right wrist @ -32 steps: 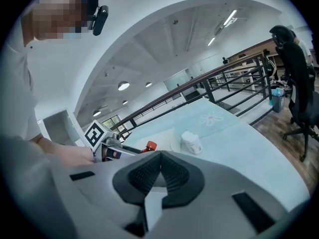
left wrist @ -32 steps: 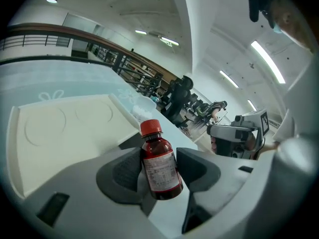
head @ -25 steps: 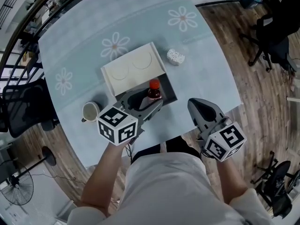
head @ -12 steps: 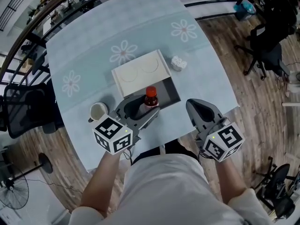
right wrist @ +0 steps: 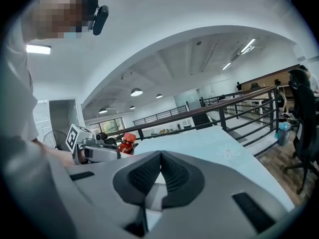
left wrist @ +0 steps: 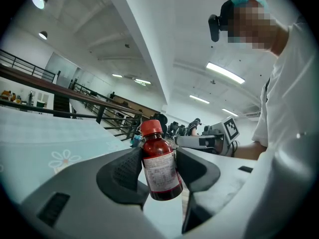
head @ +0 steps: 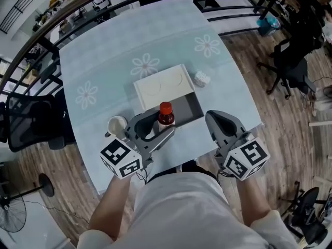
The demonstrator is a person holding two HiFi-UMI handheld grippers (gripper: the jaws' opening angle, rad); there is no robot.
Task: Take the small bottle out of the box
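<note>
The left gripper (head: 162, 124) clamps a small dark-red, red-capped bottle (left wrist: 159, 169) by the open grey box (head: 190, 106). The right gripper (right wrist: 160, 158) is clenched, empty.

The small bottle (left wrist: 160, 164) is glossy dark-red glass or plastic, with a smooth red cap (left wrist: 151, 128) and a paper label (left wrist: 159, 172). The left tool (left wrist: 158, 167) is matt grey plastic; its black pads (left wrist: 124, 171) have a fine rough grain. The tabletop (head: 104, 66) wears pale printed cloth; the floor (head: 270, 113) is of wood planks
</note>
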